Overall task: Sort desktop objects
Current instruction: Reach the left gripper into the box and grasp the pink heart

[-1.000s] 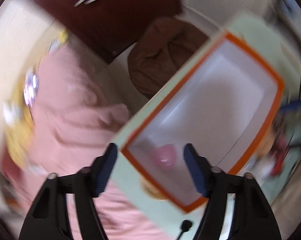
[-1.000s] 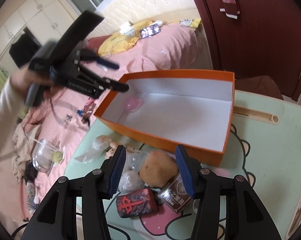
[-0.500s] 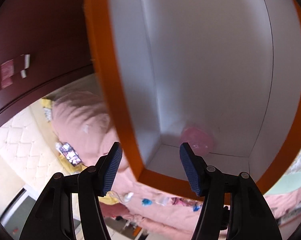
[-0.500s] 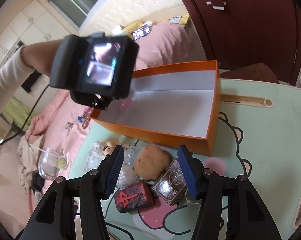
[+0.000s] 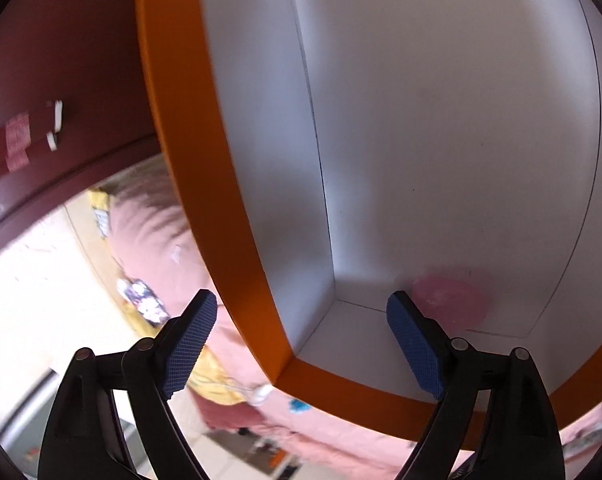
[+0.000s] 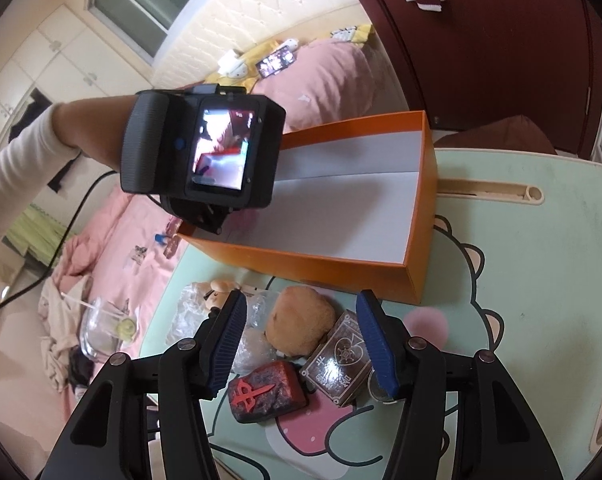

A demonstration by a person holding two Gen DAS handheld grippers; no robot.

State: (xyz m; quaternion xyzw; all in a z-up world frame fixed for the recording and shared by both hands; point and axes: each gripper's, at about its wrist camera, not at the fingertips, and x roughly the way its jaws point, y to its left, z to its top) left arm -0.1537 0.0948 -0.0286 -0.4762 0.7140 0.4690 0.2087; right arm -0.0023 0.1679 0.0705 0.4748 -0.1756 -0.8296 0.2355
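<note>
An orange box (image 6: 417, 248) with a white inside stands on the green table (image 6: 533, 288). A pink soft thing (image 5: 453, 300) lies in its near corner. My left gripper (image 5: 301, 340) is open and empty, straddling the box's corner wall (image 5: 205, 184); it shows in the right wrist view (image 6: 205, 160) over the box's left end. My right gripper (image 6: 301, 336) is open and empty above a brown plush (image 6: 301, 324), a red-and-black block (image 6: 267, 392), a brown card box (image 6: 337, 364) and clear wrapped items (image 6: 253, 348).
A small doll figure (image 6: 217, 294) lies left of the pile. A beige slotted strip (image 6: 489, 192) lies behind the box. A pink bed (image 6: 321, 76) lies beyond the table, and a glass cup (image 6: 105, 324) stands on it at the left.
My left gripper swung over the box's left end and closed in on its corner. My right gripper drew slightly nearer the pile. The pink thing stayed in the box.
</note>
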